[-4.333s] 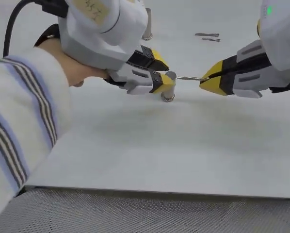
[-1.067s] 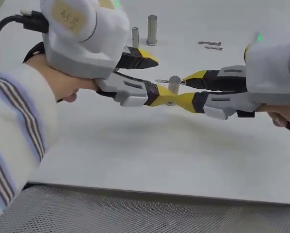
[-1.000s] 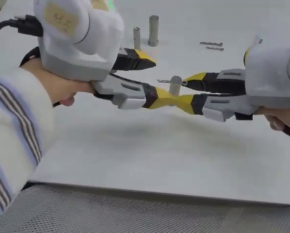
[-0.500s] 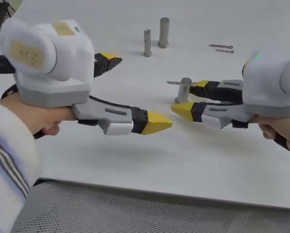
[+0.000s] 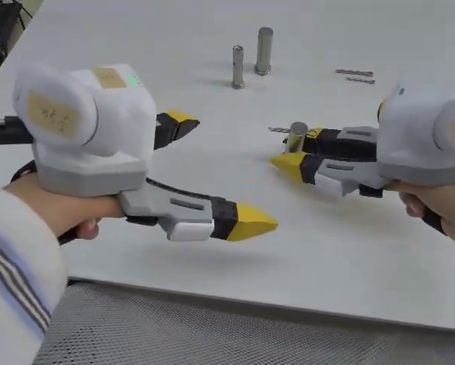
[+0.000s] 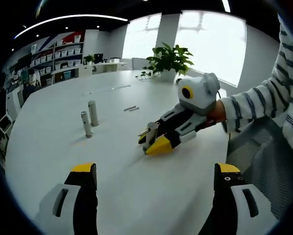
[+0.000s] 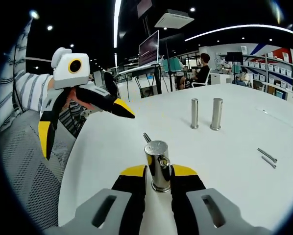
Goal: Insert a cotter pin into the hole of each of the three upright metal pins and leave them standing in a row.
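The left gripper (image 5: 226, 171) is held level at the near left, pointing right, its jaws spread wide apart. The left hand (image 5: 60, 213) is wrapped around its handle, with a striped sleeve (image 5: 11, 281) behind the wrist. The right gripper (image 5: 294, 146) reaches in from the right and points left, jaws a narrow gap apart. The right hand (image 5: 433, 201) holds its handle.
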A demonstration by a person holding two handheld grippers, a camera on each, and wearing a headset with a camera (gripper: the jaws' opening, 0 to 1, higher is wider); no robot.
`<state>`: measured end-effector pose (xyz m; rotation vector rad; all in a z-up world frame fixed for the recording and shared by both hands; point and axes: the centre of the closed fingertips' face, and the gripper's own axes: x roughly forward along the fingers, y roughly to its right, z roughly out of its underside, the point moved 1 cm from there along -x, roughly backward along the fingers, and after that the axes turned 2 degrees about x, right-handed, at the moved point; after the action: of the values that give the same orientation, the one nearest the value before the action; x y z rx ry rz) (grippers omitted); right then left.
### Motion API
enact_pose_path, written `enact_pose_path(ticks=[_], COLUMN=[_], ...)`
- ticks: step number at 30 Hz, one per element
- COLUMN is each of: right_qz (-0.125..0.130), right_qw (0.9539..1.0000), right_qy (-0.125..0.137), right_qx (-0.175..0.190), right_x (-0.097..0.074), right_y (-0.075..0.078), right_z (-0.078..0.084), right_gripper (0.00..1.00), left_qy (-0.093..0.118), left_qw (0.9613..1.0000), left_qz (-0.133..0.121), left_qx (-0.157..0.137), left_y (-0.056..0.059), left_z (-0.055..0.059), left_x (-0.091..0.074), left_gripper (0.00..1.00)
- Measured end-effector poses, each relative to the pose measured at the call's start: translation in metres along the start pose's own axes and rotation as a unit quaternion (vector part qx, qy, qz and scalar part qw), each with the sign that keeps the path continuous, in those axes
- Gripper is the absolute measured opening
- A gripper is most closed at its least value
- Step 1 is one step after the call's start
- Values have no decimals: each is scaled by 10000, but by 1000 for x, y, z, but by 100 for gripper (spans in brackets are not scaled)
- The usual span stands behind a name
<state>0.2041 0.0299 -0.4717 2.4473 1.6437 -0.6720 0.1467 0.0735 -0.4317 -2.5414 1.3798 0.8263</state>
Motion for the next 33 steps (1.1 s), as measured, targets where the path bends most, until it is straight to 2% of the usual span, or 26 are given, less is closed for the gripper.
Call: enact_pose_path(ticks=[4,6,16,20,23,26,33], right_qz=[55,150,187,132,99,75,61], right_qw=[9999,9990,9976,9978,9979,9979,9981], right_qy=[-30,-65,-138,-66,-29,-10,-28], right_qx=[-79,-418,-649,-641,-645,-650,-615], right_x=[0,0,5,14,24,37,55], right_y=[2,2,-4,-5,2,2,0], right_z=[0,-1,-3,-14,-23,-31,-35], right_gripper=[10,10,8,8,8,8,8], left_qy=[-22,1,23,53,100,123,132], left_qw=[10000,10000,9999,9996,9993,9991,9983], left_qz=[-5,-25,-115,-188,-261,-319,-406], left_qx=[-27,-67,-128,-205,-249,-264,-400], left_y=[0,-1,-5,-7,-9,-11,-15], left_z=[2,2,4,5,3,3,8], left_x=[-1,-1,-9,-13,-16,-19,-26], left_gripper=[99,99,99,99,99,99,99])
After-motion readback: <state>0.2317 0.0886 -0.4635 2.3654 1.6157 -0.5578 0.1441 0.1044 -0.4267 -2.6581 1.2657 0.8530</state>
